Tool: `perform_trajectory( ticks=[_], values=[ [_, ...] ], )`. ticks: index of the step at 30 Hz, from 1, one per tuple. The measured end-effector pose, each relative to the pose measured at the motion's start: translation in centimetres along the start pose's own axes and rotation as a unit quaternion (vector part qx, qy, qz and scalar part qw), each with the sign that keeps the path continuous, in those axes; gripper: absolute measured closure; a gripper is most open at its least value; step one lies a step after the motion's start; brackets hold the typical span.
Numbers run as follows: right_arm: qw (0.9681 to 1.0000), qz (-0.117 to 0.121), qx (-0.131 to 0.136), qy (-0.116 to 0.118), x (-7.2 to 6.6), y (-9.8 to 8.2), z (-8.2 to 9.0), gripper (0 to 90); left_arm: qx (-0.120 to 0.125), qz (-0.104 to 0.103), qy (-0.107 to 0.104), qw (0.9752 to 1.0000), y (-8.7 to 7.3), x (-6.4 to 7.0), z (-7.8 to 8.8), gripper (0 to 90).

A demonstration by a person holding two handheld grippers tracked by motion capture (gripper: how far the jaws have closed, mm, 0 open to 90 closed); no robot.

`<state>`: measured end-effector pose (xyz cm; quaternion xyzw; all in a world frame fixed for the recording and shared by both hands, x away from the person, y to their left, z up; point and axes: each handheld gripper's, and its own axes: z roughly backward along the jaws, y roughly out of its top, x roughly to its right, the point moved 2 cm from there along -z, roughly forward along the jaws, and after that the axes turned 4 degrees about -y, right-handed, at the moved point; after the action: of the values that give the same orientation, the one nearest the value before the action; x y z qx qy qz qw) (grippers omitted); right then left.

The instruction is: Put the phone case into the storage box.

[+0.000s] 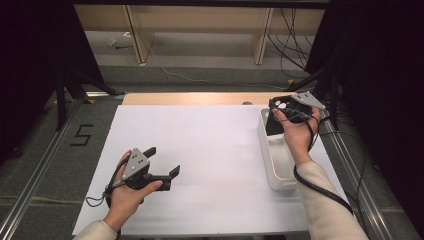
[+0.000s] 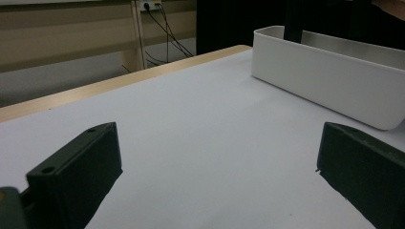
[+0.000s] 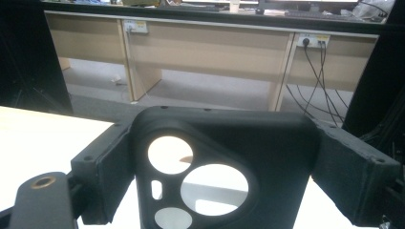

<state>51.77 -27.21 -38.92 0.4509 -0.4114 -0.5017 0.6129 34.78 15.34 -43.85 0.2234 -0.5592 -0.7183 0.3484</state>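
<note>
A black phone case point(image 3: 224, 143) with round camera cut-outs stands upright between the jaws of my right gripper point(image 3: 219, 162), which is shut on its two sides. In the high view the right gripper point(image 1: 286, 108) holds the phone case point(image 1: 274, 122) over the far end of a long white bin point(image 1: 268, 150) at the table's right. My left gripper point(image 1: 162, 161) rests low over the white table sheet point(image 1: 210, 150) at the near left. Its jaws are spread wide, and in the left gripper view there is nothing between the left gripper point(image 2: 215, 157) jaws. The bin point(image 2: 325, 81) lies ahead of it to the right.
A strip of wooden table edge point(image 1: 190, 98) shows beyond the sheet. Behind it are wooden shelving legs point(image 1: 137, 35) and loose cables point(image 1: 292, 40) on the floor. Black stand legs point(image 1: 65, 85) are at the left, and a floor mark "5" point(image 1: 81, 135).
</note>
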Motion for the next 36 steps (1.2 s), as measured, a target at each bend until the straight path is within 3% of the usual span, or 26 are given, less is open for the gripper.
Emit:
perform_trajectory(
  ticks=[36],
  values=[
    [0.9992, 0.005, -0.039, -0.002, -0.2, -0.7, -1.9, 15.0, 0.002, 0.002, -0.002, 1.0, 0.1, 0.1, 0.0, 0.8]
  ],
)
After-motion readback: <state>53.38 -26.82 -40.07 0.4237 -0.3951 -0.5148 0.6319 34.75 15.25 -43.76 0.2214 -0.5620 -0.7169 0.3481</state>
